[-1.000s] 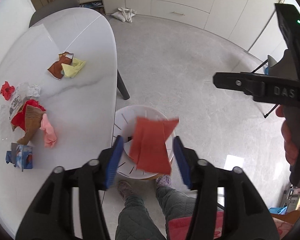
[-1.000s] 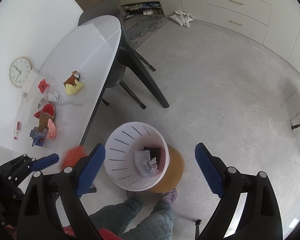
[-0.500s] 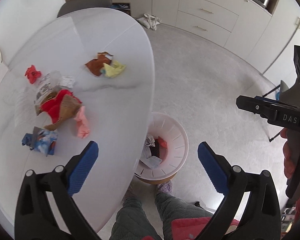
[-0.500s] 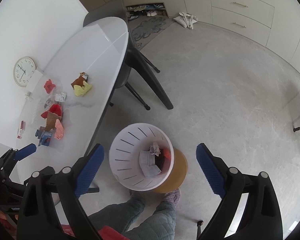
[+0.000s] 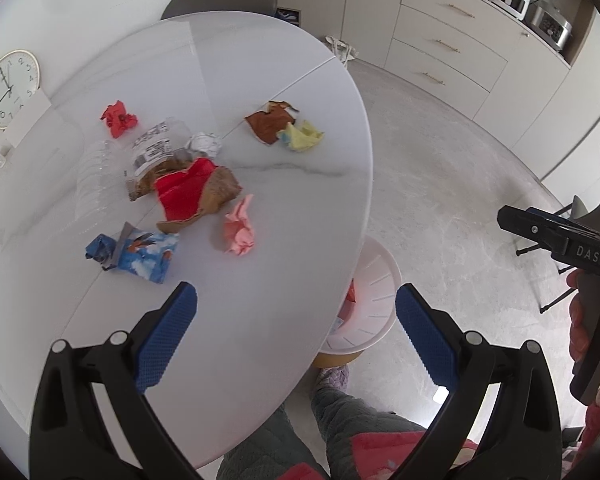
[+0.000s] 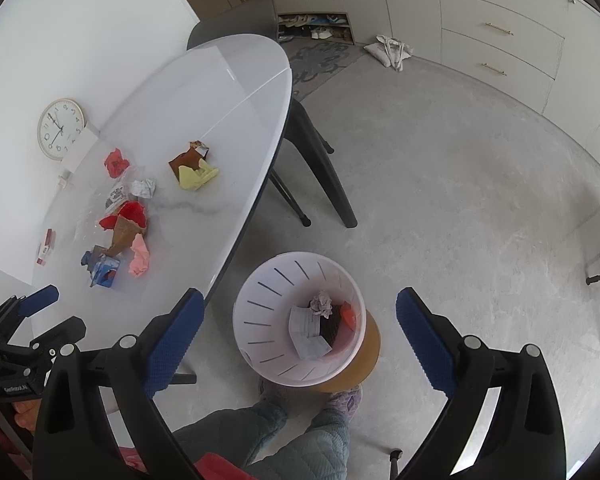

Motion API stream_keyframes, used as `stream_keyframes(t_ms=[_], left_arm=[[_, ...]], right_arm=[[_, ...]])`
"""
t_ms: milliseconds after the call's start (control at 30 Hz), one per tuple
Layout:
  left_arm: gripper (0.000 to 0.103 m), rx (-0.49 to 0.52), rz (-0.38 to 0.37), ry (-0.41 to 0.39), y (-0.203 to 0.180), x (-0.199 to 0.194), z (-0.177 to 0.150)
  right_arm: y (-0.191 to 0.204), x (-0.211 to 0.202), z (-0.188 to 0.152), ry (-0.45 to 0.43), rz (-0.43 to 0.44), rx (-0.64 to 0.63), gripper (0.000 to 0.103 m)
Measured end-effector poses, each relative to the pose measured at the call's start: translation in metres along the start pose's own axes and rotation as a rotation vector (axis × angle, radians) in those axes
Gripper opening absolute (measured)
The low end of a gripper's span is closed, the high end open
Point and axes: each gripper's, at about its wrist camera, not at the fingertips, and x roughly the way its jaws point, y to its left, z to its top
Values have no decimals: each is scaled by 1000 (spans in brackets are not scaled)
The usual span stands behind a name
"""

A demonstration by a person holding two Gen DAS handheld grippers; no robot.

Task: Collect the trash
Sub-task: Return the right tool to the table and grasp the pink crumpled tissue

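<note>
1. Now, from the left wrist: left gripper (image 5: 296,334) with jaws wide, empty, above the surface (image 5: 260,264) edge; best to advance toward the pink crumpled paper (image 5: 240,227) just ahead of the jaws, closing on its bulk.
2. From the right wrist: right gripper (image 6: 298,338) wide, empty, framing the bin (image 6: 260,304) between the jaws; soft, wrinkled scraps inside.

There is one worktop (image 5: 260,60), one white bin (image 6: 260,320) and one clock (image 5: 10,88). Two tools (both wide open) show: left tool (image 5: 296,332), right tool (image 6: 300,332).
</note>
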Motion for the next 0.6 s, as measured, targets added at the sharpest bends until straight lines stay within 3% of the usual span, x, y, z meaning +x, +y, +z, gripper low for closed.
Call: stream_keyframes(t_ms=[267, 600], left_arm=[[95, -99, 51, -18, 60, -22, -10], [95, -249, 121, -36, 149, -30, -23]], right_arm=[[55, -7, 4, -12, 64, -100, 96], [162, 39, 6, 59, 156, -295, 96]])
